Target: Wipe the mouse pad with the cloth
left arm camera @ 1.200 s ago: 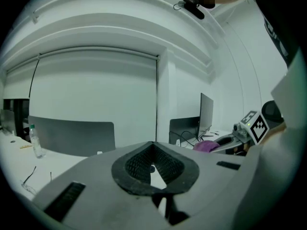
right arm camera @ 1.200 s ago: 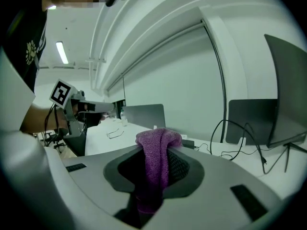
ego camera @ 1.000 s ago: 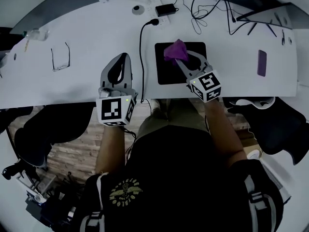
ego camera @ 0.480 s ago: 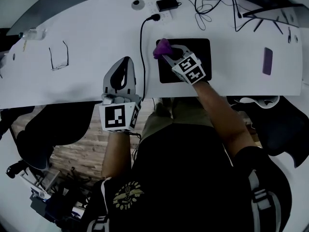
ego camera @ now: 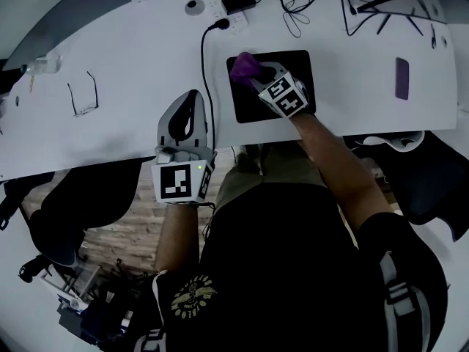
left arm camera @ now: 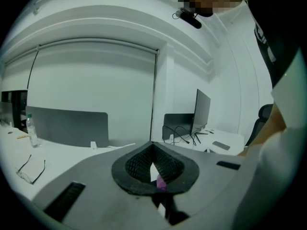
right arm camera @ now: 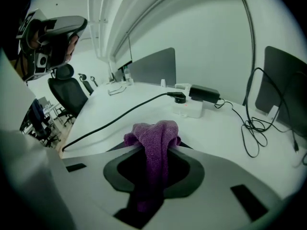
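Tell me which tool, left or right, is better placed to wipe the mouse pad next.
Right. The right tool is shut on the purple cloth and sits over the black mouse pad. The left tool is shut, holds nothing, and is off the pad, beyond the black cable.

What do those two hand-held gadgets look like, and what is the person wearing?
Both the left gripper and right gripper are grey, with two curved jaws lined in black padding. Each carries a white cube printed with black square markers. The person wears a black short-sleeved shirt with a yellow emblem.
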The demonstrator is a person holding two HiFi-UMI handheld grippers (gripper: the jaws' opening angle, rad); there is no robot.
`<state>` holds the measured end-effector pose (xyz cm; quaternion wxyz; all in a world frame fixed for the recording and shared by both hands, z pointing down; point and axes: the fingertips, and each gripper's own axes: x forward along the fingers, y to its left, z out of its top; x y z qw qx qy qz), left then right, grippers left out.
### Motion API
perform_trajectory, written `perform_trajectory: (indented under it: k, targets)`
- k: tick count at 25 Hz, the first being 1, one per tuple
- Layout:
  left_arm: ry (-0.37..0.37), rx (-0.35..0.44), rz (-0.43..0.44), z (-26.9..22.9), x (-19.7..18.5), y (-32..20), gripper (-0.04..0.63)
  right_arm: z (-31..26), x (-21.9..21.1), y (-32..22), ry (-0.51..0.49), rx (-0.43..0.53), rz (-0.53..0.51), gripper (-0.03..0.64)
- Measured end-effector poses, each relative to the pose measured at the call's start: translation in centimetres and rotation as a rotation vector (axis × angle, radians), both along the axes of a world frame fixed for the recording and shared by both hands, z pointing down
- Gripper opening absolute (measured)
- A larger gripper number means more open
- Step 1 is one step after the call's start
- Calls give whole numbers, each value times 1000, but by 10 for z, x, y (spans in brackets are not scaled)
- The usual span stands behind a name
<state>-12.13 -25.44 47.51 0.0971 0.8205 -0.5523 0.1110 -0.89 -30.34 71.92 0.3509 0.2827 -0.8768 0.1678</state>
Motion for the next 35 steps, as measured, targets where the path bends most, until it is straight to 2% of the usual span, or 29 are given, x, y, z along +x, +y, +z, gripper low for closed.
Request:
perform_trajectory:
  k: [6, 12, 23, 26, 28, 30, 33, 35]
  targets:
    - [-15, 1, 27, 0, 5, 2, 2, 1, 53, -5, 17, -7, 112, 89]
    - [-31, 18, 2, -6, -11, -4, 2, 2, 93, -8, 34, -5, 203, 89]
    - [-15, 39, -14, -8, -20, 9, 3, 4, 167, -5, 128, -32, 330, 89]
    - [-30, 23, -13, -9, -25, 15, 2, 4, 182, -3, 161, -46, 376, 89]
    - [-38, 28, -14, -14, -29, 20, 2, -4, 183, 0, 163, -44, 396, 89]
    - [-35, 44, -19, -23, -34, 25, 2, -21, 170, 7, 116, -26, 389, 89]
    - [-17, 75, -28, -37, -41, 30, 2, -47, 127, 26, 34, -1, 302, 89]
    - [-15, 68, -25, -36, -43, 35, 2, -60, 94, 43, -10, 4, 236, 88]
